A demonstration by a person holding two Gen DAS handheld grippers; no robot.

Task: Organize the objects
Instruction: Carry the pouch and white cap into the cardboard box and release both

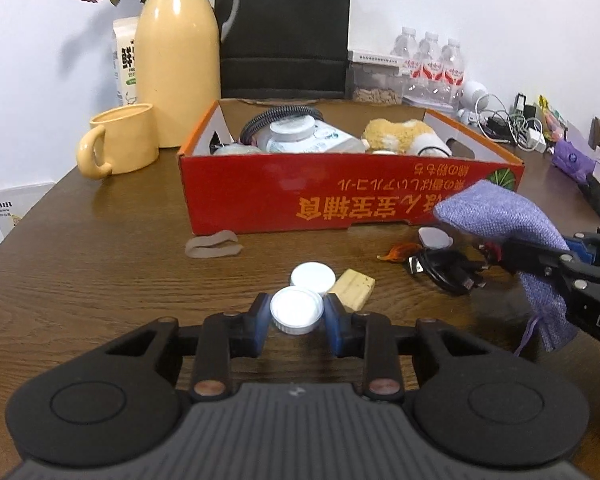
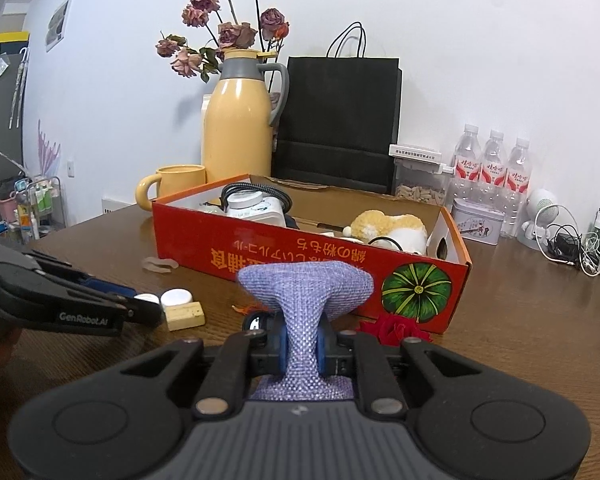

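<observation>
So the small white cap (image 1: 297, 313) is sitting flat on the tabletop (image 1: 100, 280), open side up by the look of it, right between the blue pads of the left gripper (image 1: 297, 316). The pads look like they're touching its rim on both sides, so I'd call that clamped on the cap. It's round, so no real long axis; its axis just points straight up. Probably light, stiff plastic and a bit slick, so squeezing across the ribbed rim seems the sensible hold.

A second white cap (image 1: 313, 277) sits just behind it, with a pale wooden block (image 1: 353, 288) beside that.

The right gripper (image 2: 302, 350) is pinched on the neck of a purple knitted pouch (image 2: 305, 286), soft and floppy, its fat end flopping forward toward the red cardboard box (image 1: 340, 196), which already holds stuff.
</observation>
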